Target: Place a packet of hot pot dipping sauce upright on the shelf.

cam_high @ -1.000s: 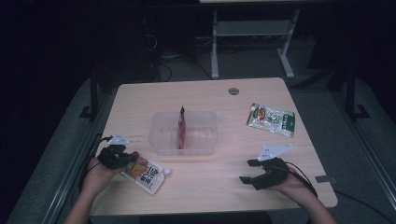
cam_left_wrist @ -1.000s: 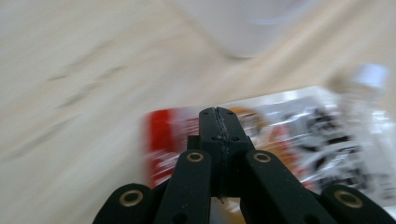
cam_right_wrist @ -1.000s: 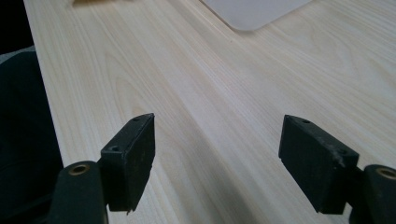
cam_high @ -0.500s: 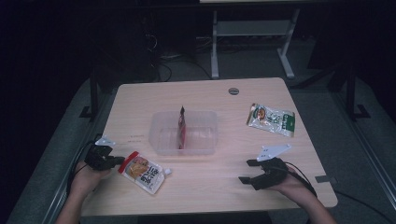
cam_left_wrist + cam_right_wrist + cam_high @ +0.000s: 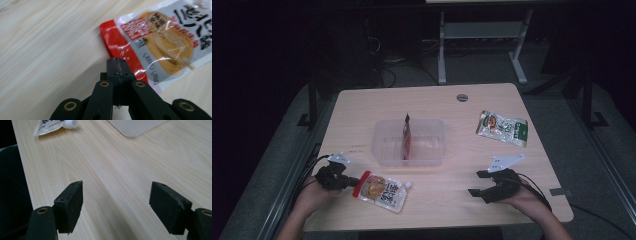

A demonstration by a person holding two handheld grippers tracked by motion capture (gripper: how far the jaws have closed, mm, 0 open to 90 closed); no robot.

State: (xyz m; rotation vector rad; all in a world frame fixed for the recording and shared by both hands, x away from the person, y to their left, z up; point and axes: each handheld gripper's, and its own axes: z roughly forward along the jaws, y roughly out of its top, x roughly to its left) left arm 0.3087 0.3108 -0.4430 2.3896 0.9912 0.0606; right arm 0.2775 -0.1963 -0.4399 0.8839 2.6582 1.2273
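Down at about 8 o'clock on the counter [image 5: 362, 107], the left tongs [image 5: 353, 181] are clamped fully together, tips right at the red edge of the spouted pouch [image 5: 382, 190], which lies flat at roughly 7 o'clock; can't tell if they pinch it. Dead centre sits a clear tray [image 5: 432, 152] with a red packet [image 5: 406, 135] standing on edge inside. At 2 o'clock there's a green-and-white packet [image 5: 502, 128]. Over at 4 o'clock the right tongs [image 5: 478, 183] are spread wide, nothing between them.
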